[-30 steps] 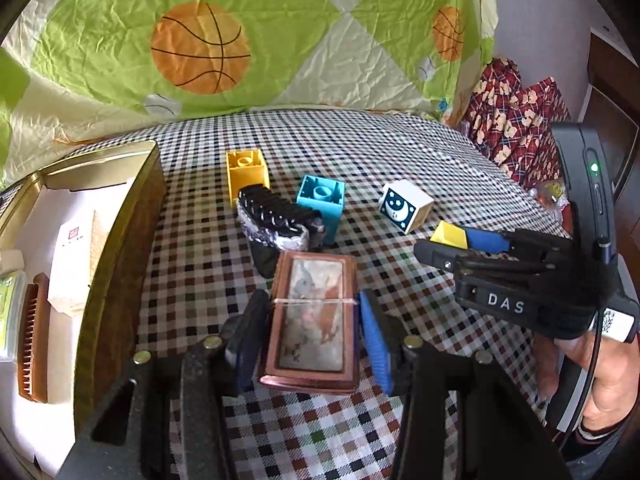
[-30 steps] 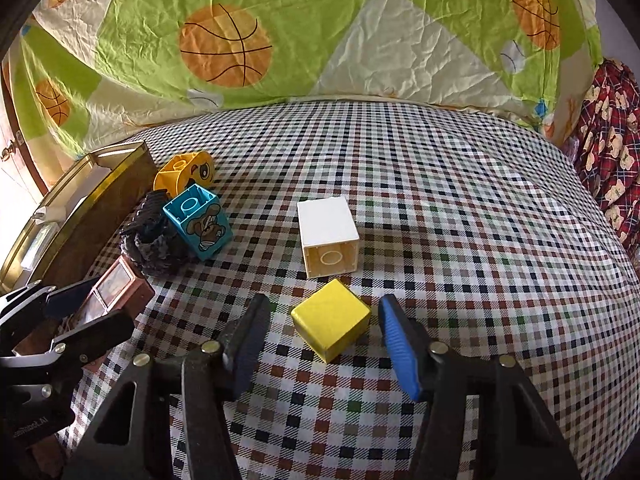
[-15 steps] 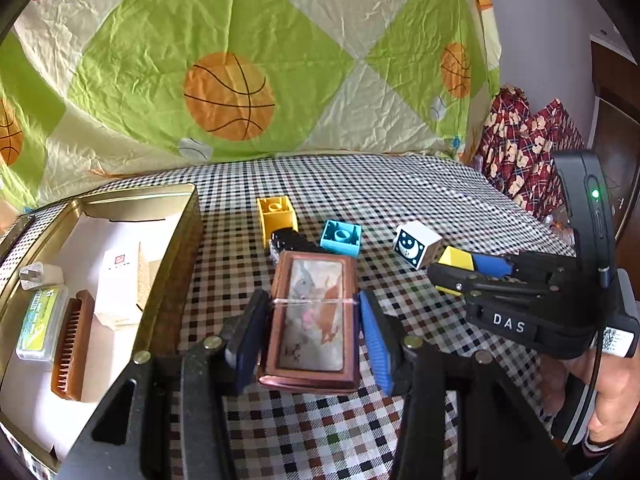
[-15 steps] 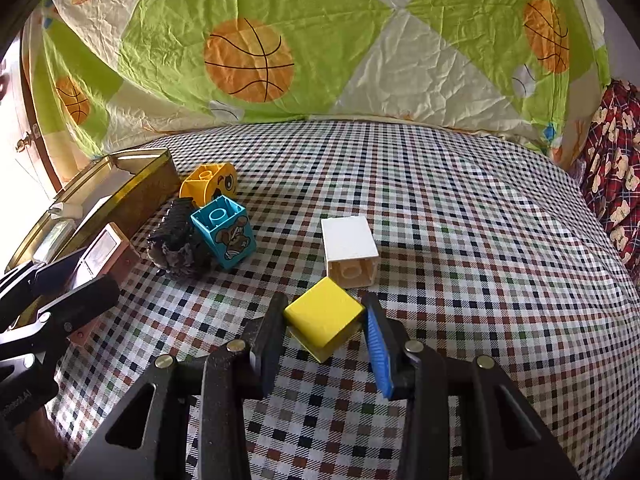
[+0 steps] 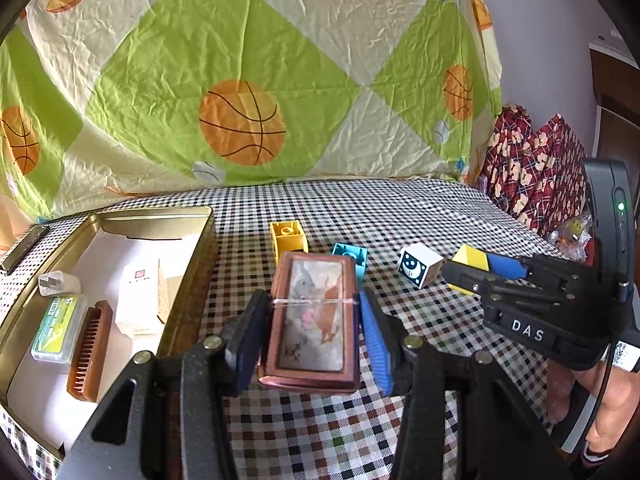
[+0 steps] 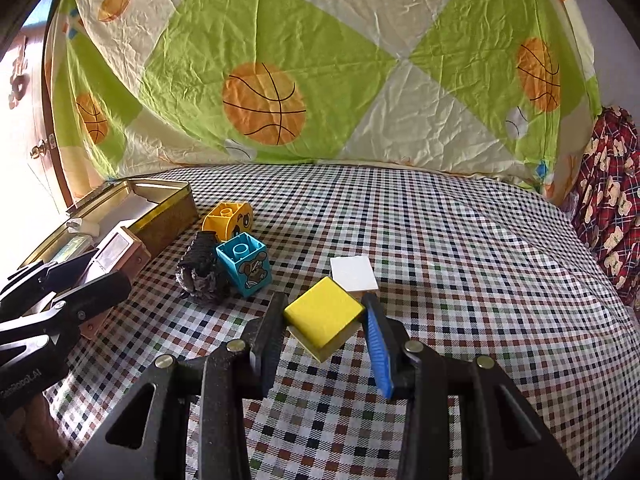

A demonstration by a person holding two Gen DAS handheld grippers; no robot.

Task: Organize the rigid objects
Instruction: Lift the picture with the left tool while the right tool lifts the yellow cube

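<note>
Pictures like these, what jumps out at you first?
The giant basketball cloth hanging behind the checkered table. Up close, the left tongs clamp a pink picture case beside the gold tin, while the right tongs pinch a yellow block in front of the white one.

My left gripper [image 5: 312, 332] is black plastic, with a dark pad on one jaw and a blue ribbed pad on the other, and silver screws along the arms. My right gripper [image 6: 326, 330] looks the same; its body carries a white "DAS" label, a green light, a black cable and a QR sticker.
</note>
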